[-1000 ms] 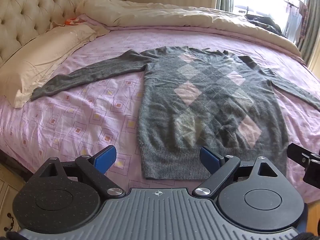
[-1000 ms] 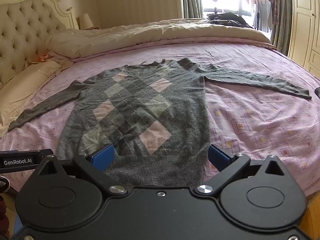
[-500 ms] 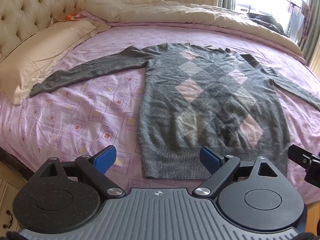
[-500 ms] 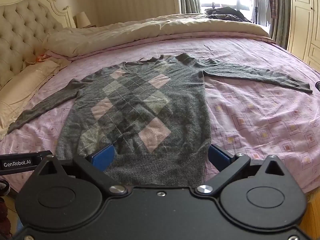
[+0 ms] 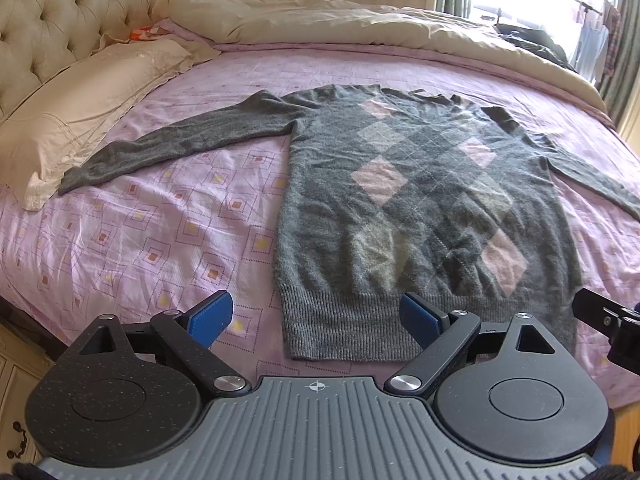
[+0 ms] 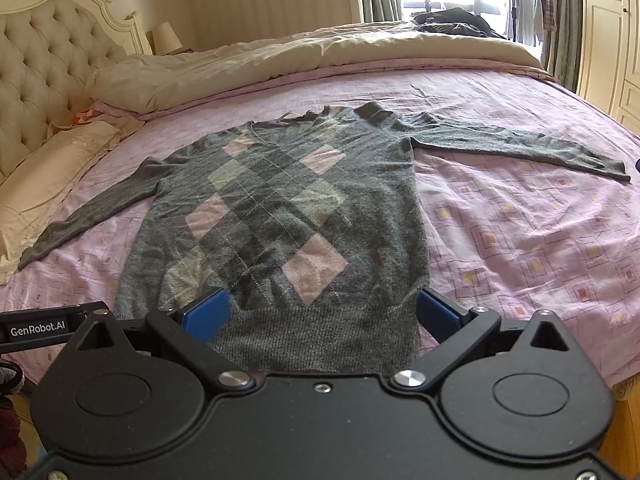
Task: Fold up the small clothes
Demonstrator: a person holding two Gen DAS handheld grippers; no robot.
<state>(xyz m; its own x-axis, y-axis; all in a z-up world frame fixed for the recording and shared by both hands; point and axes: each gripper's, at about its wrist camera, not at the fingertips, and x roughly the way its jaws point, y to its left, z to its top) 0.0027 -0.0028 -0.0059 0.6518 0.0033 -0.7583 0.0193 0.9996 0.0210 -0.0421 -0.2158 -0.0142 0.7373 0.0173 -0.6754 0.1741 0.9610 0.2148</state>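
A grey argyle sweater (image 5: pixel 420 208) (image 6: pixel 280 216) with pink diamonds lies flat and face up on the pink bedsheet, both sleeves spread out to the sides. Its ribbed hem (image 5: pixel 344 324) (image 6: pixel 316 336) lies nearest me. My left gripper (image 5: pixel 318 314) hovers open over the hem's left corner, blue pads wide apart, nothing between them. My right gripper (image 6: pixel 324 314) also stands open above the hem's right half, its blue pads clear of the cloth. The left sleeve (image 5: pixel 172 144) reaches toward the pillow; the right sleeve (image 6: pixel 520 148) stretches to the right.
A cream pillow (image 5: pixel 80 108) and tufted headboard (image 5: pixel 60 12) are at the left. A beige duvet (image 6: pixel 320 60) is bunched along the bed's far side with dark clothes (image 6: pixel 452 20) on it. The bed's near edge (image 5: pixel 24 312) drops to a drawer unit at lower left.
The views have shifted slightly, so the sweater sits a touch lower in both. Both grippers stay open, and the sweater has not moved on the bed.
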